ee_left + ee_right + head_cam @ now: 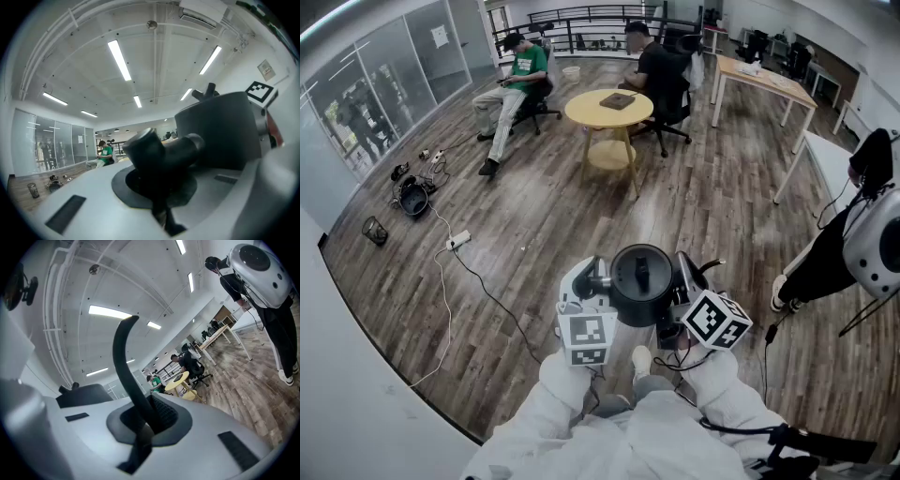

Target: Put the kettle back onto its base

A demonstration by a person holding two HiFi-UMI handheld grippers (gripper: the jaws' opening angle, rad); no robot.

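Observation:
The black kettle (639, 281) hangs above the wooden floor between my two grippers, close in front of me, and I see its lid from above. My left gripper (602, 279) is at its left side. In the left gripper view that gripper (160, 194) is shut on a thick black handle-like part (161, 149) that leads to the kettle body (220, 129). My right gripper (686, 277) is at the kettle's right. In the right gripper view that gripper (140, 430) is shut on a thin curved black strip (125, 363), seemingly a cord. No base is visible.
A round yellow table (609, 109) stands ahead with two people seated at it. Someone in black trousers (825, 262) stands at the right beside white desks (769, 80). Cables (441, 248) trail over the floor at the left. A white surface (356, 394) fills the lower left.

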